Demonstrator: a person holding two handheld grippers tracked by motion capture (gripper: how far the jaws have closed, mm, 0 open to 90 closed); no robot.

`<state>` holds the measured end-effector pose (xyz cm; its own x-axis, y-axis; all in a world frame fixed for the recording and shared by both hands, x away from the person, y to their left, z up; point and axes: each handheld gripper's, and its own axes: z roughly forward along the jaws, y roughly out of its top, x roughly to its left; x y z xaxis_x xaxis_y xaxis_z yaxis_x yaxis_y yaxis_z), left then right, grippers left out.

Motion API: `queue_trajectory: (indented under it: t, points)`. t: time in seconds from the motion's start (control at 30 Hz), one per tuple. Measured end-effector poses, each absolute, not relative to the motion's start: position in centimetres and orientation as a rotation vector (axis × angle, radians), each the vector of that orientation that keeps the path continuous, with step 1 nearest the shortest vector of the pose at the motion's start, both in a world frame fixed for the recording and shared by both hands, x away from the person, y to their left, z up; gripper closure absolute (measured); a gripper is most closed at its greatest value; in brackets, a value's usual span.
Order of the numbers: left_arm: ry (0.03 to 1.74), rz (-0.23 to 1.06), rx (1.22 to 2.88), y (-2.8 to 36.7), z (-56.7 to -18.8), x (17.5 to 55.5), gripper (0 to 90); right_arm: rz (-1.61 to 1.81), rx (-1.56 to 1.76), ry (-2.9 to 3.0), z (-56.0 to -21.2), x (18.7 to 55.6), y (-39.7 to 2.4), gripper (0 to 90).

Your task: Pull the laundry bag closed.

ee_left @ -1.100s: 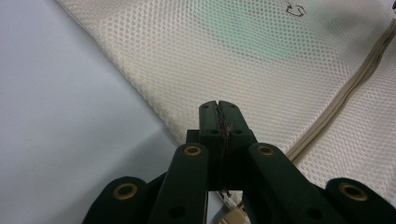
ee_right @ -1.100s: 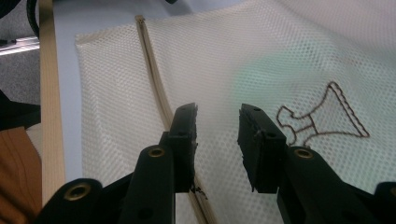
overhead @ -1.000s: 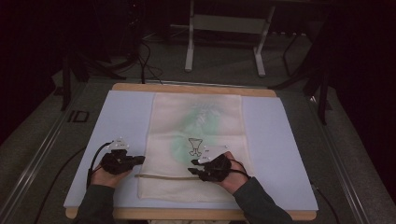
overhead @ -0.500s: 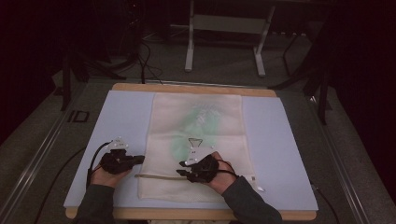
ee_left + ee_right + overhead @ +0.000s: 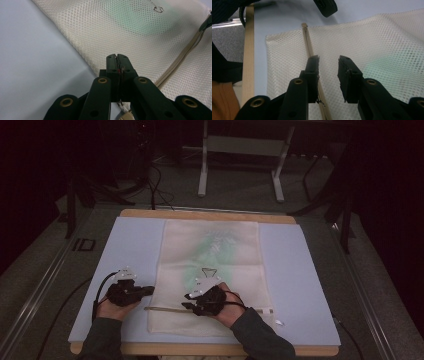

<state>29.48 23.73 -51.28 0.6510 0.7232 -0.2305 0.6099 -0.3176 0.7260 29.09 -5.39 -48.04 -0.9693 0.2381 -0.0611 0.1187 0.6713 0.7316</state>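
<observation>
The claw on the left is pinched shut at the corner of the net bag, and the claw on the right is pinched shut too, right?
Not quite. The left claw is pinched shut at the net bag's corner, but the right claw is not shut. The right gripper view shows a gap between its jaws, above the bag's zipper.

Wooden table (image 5: 210, 213), pale blue mat (image 5: 300, 285) covering its top, cream mesh bag (image 5: 210, 265) flat on the mat

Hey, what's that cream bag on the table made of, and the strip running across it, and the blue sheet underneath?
Mesh bag: likely synthetic netting, matte cream, with regular small holes. Zipper strip: looks like woven beige tape, with a ridge along it. Blue sheet: smooth, faintly sheeny, maybe plastic or coated fabric; hard to tell.
</observation>
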Motion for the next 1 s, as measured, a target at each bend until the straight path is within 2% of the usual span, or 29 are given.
queue_trajectory:
  t: [1.0]
  points:
    - [1.033,0.176,2.031,23.9,-51.2,29.5,88.2,1.185,0.231,2.769,-48.8,29.3,-1.8,73.4]
